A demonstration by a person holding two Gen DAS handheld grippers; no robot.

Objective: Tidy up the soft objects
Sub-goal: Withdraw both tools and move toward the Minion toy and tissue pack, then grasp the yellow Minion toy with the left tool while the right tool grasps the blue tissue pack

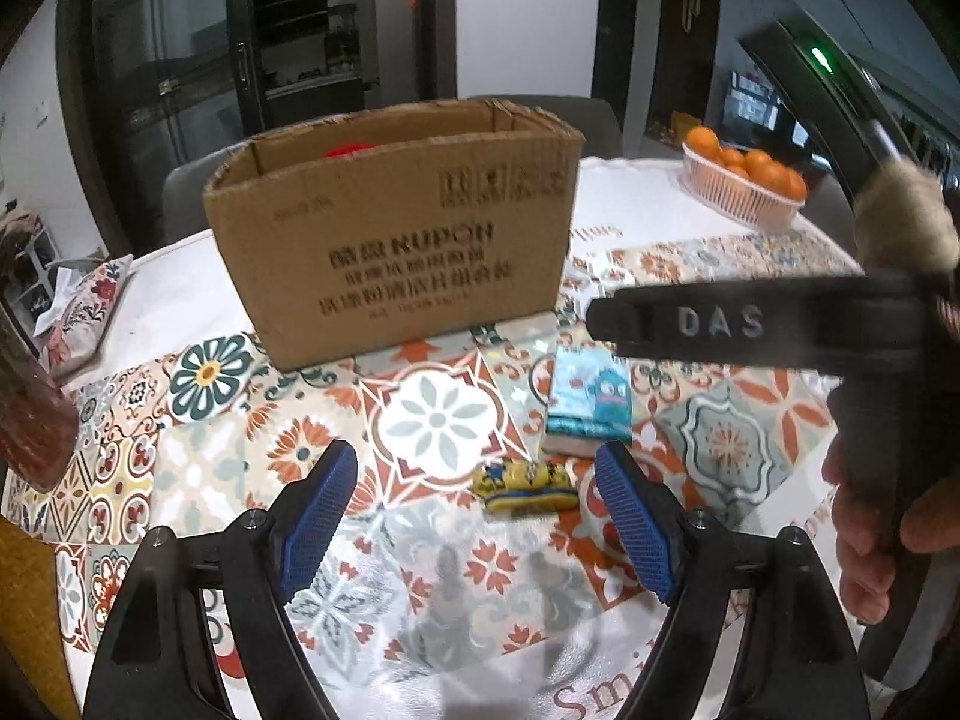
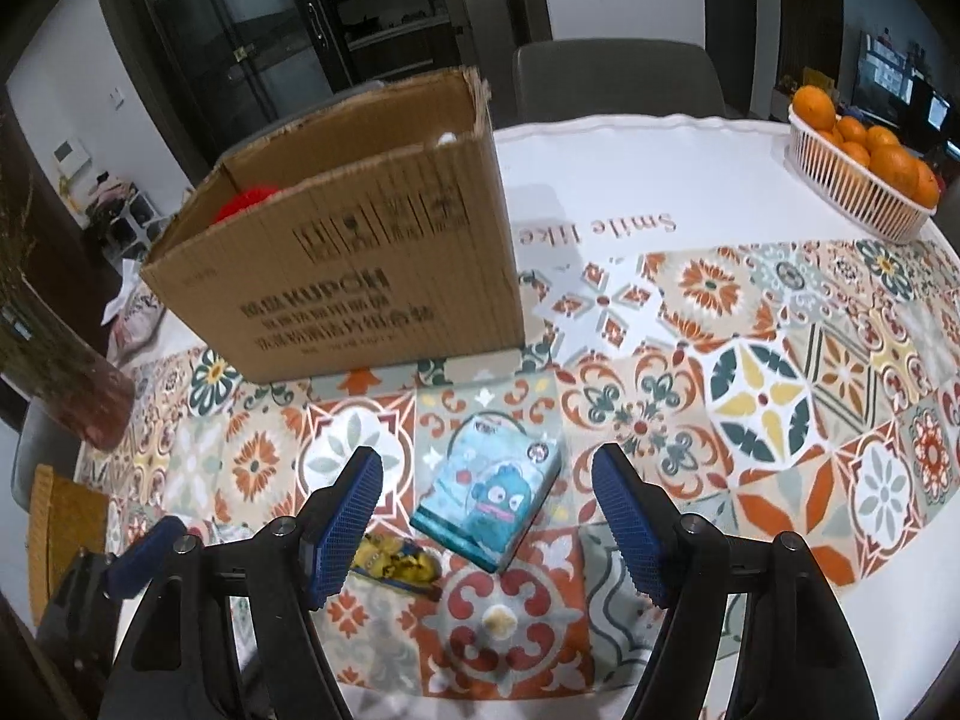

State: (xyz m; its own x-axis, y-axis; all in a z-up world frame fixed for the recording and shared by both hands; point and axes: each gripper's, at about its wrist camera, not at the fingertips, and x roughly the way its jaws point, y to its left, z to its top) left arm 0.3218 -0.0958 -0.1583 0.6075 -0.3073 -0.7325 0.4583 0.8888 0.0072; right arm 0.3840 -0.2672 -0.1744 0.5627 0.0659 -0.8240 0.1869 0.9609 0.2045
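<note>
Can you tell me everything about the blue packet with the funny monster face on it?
The blue packet is a flat, squarish soft pack in shiny printed wrap, pale blue with a teal cartoon monster that has big eyes and a pink mouth. Its edges are darker teal. It lies flat on the patterned tablecloth, turned at a slant, in front of the cardboard box and beside the small yellow packet. Nothing grips it; the right gripper hangs open over it.

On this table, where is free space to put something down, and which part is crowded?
Free: the white cloth between the cardboard box and the orange basket, and the patterned tablecloth right of the blue pack. Crowded: in front of the box, where the blue pack and the yellow toy lie under both grippers.
</note>
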